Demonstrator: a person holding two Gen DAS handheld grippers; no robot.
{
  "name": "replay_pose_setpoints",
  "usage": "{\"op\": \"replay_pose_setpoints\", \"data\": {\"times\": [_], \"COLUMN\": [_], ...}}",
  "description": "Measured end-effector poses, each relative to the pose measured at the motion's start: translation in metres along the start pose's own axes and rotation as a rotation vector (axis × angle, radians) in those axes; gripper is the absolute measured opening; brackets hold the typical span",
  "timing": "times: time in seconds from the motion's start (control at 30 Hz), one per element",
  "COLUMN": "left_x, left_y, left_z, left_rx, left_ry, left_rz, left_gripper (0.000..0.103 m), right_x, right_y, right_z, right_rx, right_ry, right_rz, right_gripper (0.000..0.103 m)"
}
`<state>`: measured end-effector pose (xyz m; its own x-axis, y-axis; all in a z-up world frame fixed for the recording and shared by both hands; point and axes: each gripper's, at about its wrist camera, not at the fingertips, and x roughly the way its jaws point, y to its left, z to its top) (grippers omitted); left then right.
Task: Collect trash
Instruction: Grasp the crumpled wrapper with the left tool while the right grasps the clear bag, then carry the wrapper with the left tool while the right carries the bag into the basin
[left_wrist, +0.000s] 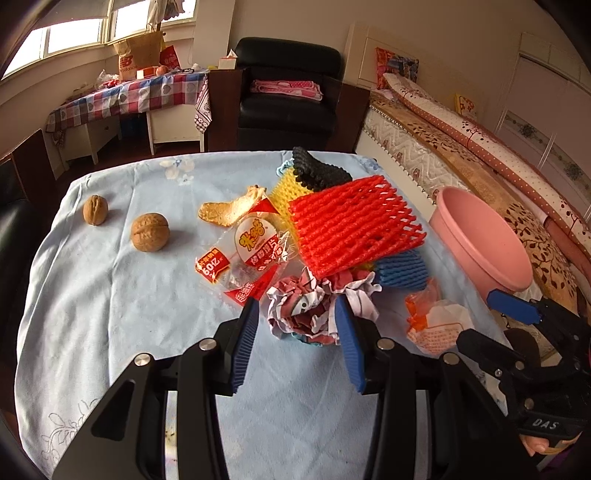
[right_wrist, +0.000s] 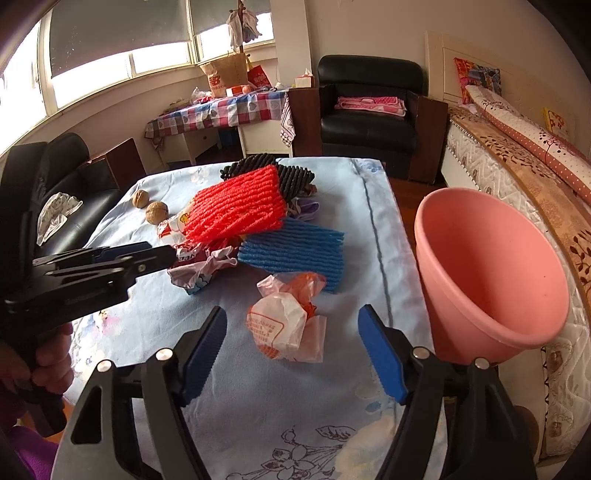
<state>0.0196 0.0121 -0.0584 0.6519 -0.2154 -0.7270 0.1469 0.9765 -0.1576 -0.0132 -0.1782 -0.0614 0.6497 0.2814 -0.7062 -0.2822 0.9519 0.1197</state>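
trash: crumpled wrapper (left_wrist: 306, 314), red foam net (left_wrist: 354, 225), white bag (right_wrist: 280, 325)
left gripper (left_wrist: 295, 332): apart around wrapper
right gripper (right_wrist: 291, 339): apart around bag

Beside the pink basin (right_wrist: 491, 280), a pale blue flowered cloth covers the desk (right_wrist: 295, 406); red foam net (right_wrist: 236, 212) overlaps blue foam net (right_wrist: 295, 251).

Soft matt cotton tablecloth (right_wrist: 369, 229), smooth matt plastic basin (right_wrist: 491, 280), ribbed foam netting in red (left_wrist: 351, 225) and blue (right_wrist: 295, 251), glossy crinkled snack wrapper (left_wrist: 251, 251), thin filmy bag (right_wrist: 284, 321), rough-shelled walnuts (left_wrist: 149, 232), ridged blue gripper pads (left_wrist: 245, 347)
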Motion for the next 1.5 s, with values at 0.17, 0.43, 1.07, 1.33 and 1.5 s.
{"op": "replay_pose_setpoints", "data": {"times": [0.17, 0.43, 1.07, 1.33, 1.5], "left_x": [0.019, 0.014, -0.079, -0.064, -0.037], "left_y": [-0.002, 0.004, -0.025, -0.087, -0.131], "left_z": [0.002, 0.000, 0.004, 0.034, 0.052], "left_rx": [0.013, -0.003, 0.069, 0.139, 0.191], "left_ry": [0.039, 0.026, -0.121, -0.152, -0.135], "left_rz": [0.013, -0.009, -0.174, -0.274, -0.306], "left_gripper": [0.028, 0.018, 0.018, 0.018, 0.018], "right_x": [0.011, 0.026, -0.036, -0.058, -0.062], "right_y": [-0.002, -0.008, -0.017, -0.063, -0.109], "right_z": [0.001, -0.002, 0.004, 0.012, 0.017], "right_rx": [0.010, 0.033, 0.044, 0.136, 0.239], "right_ry": [0.032, 0.093, -0.048, -0.119, -0.141], "right_rz": [0.017, 0.056, 0.099, -0.008, -0.097], "right_gripper": [0.067, 0.045, 0.038, 0.038, 0.038]}}
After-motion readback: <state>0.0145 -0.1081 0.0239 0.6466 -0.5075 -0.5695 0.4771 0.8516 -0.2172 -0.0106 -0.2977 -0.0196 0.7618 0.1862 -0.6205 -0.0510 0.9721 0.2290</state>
